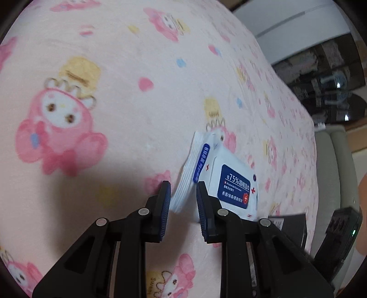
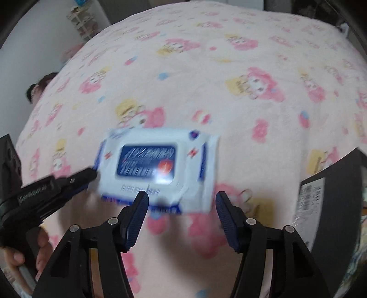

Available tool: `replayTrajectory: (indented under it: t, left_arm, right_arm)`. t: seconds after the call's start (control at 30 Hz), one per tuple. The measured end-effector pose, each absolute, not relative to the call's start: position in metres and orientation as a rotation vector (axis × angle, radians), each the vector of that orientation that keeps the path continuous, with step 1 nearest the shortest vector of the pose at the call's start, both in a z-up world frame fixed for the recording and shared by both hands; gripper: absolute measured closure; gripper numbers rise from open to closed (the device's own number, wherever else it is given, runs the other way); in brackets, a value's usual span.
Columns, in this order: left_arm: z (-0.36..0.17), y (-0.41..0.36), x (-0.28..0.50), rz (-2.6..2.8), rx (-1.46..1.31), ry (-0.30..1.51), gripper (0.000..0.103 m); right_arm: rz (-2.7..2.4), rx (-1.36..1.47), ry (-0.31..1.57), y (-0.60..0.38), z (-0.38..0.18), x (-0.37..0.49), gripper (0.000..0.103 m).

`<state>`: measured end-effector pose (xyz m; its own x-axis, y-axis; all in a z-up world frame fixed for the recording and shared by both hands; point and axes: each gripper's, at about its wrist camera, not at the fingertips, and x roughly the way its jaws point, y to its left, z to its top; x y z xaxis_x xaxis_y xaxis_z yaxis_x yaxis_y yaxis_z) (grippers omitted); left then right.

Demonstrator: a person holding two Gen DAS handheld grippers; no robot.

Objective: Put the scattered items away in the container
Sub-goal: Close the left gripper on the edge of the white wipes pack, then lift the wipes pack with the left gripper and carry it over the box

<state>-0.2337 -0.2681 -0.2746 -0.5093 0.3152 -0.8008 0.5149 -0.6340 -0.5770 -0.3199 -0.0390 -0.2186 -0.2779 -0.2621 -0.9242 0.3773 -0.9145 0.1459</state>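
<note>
A white and blue pack of alcohol wipes (image 1: 231,183) hangs just above the pink cartoon-print blanket (image 1: 137,103). My left gripper (image 1: 183,186) is shut on the crimped end flap of the pack. In the right wrist view the same pack (image 2: 156,165) is blurred, with the left gripper (image 2: 94,175) pinching its left edge. My right gripper (image 2: 181,199) stands open just below the pack's near edge, and its pads are not pressing on it. A dark box with a white label (image 2: 332,194) sits on the blanket at the right, and shows again behind the pack (image 1: 289,227).
The blanket's right edge drops to a pale padded surface (image 1: 332,160), with dark glass furniture (image 1: 332,80) beyond it. A black device with a green light (image 1: 339,231) stands near the box. A person's hand (image 2: 23,252) grips the left gripper's handle. A white shelf (image 2: 84,20) stands far left.
</note>
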Motion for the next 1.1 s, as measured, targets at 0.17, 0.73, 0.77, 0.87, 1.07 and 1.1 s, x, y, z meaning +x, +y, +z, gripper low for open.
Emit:
replayTrajectory:
  t: [0.17,0.73,0.77,0.87,1.07,1.1]
  left_arm:
    - [-0.278,-0.263,-0.238,-2.300,1.496,1.255,0.082]
    - [-0.248,-0.229,-0.151,-2.283,1.554,1.144,0.081]
    - [-0.248,-0.232,-0.150,-2.280,1.538,1.167,0.080]
    - [-0.247,-0.241,-0.153,-2.291,1.489,1.202,0.078]
    - [-0.252,-0.238,-0.168,-2.324,1.519,1.221,0.070]
    - [-0.253,-0.236,-0.170,-2.322,1.535,1.217,0.066]
  right_arm:
    - [-2.196,1.629,0.027,-0.039,-0.245,-0.337,0.046]
    - [-2.029,1.626,0.108,-0.020,-0.214,-0.206,0.049]
    - [-2.036,1.623,0.120,-0.016,-0.213,-0.202,0.049]
    - [-2.100,1.608,0.170,-0.011,-0.212,-0.199,0.049]
    - [-2.211,1.591,0.120,-0.002,-0.206,-0.220,0.048]
    - [-2.218,1.599,0.110,-0.002,-0.209,-0.224,0.048]
